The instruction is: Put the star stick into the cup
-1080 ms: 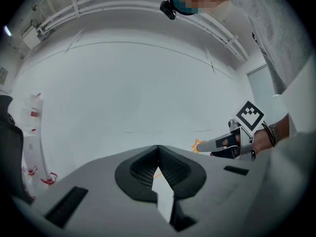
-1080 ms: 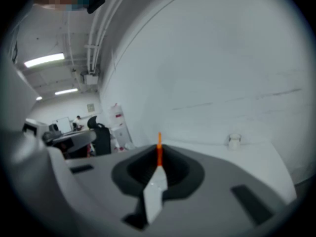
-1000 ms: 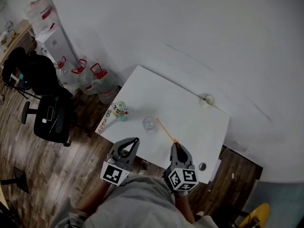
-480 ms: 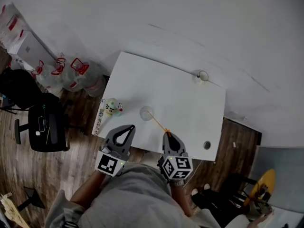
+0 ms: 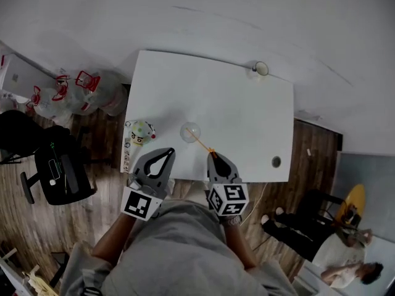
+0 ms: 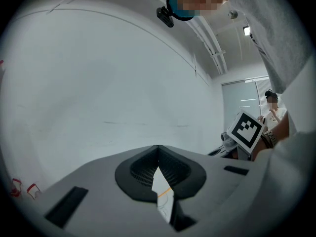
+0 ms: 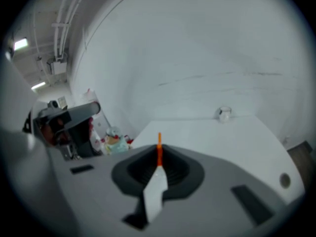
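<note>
In the head view a clear cup (image 5: 191, 132) stands near the middle of the white table (image 5: 234, 110). My right gripper (image 5: 212, 155) is at the table's near edge, shut on the lower end of the thin orange star stick (image 5: 200, 142). The stick slants up and to the left, and its far end lies over the cup's rim. I cannot tell if it is inside. In the right gripper view the stick (image 7: 159, 144) pokes up from the shut jaws (image 7: 159, 157). My left gripper (image 5: 166, 152) hangs shut and empty left of the right one, off the table's near edge; its jaw tips (image 6: 158, 149) meet.
A small green and white toy (image 5: 141, 132) stands at the table's left edge. A second glass (image 5: 259, 68) is at the far edge, and a cable hole (image 5: 276, 161) at the near right. Water bottles (image 5: 80, 91) and a black chair (image 5: 58, 171) stand left of the table.
The right gripper has carried the stick leftward, and its far end went from right of the cup to over it. The head camera has swung, so the table sits higher in view.
</note>
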Action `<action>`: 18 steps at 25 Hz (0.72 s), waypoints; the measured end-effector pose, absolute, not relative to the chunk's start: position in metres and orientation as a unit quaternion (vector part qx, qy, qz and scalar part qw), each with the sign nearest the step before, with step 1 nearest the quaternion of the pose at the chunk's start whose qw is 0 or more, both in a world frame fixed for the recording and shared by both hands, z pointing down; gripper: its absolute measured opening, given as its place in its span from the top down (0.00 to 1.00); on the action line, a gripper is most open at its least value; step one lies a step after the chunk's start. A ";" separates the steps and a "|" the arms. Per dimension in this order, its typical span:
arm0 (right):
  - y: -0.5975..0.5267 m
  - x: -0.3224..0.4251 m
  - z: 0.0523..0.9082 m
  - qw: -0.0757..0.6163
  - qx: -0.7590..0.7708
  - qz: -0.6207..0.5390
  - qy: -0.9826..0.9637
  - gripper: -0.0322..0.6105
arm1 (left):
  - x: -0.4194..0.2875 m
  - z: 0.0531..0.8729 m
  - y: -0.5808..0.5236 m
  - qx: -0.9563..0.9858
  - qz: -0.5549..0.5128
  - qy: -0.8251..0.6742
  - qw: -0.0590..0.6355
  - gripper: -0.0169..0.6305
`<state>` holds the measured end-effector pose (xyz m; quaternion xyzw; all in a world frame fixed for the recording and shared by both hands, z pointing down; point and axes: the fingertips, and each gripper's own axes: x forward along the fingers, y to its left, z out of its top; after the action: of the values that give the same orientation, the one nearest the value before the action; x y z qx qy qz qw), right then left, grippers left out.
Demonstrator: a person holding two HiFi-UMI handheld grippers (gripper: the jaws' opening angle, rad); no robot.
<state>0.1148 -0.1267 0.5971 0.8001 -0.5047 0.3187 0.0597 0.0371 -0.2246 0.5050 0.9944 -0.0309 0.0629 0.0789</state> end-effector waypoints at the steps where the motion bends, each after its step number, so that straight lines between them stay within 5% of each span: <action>1: -0.128 0.114 0.600 0.060 0.800 0.322 -0.503 0.88 | 0.038 0.507 -0.226 0.994 0.065 -0.027 0.079 0.93; 18: -0.150 0.116 0.626 0.066 0.804 0.343 -0.482 0.88 | 0.026 0.522 -0.236 0.994 0.084 -0.002 0.070 0.93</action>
<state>0.1157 -0.1503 0.6261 0.8036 -0.4821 0.3427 0.0663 0.0262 -0.2365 0.5222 0.9941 -0.0017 0.0835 0.0695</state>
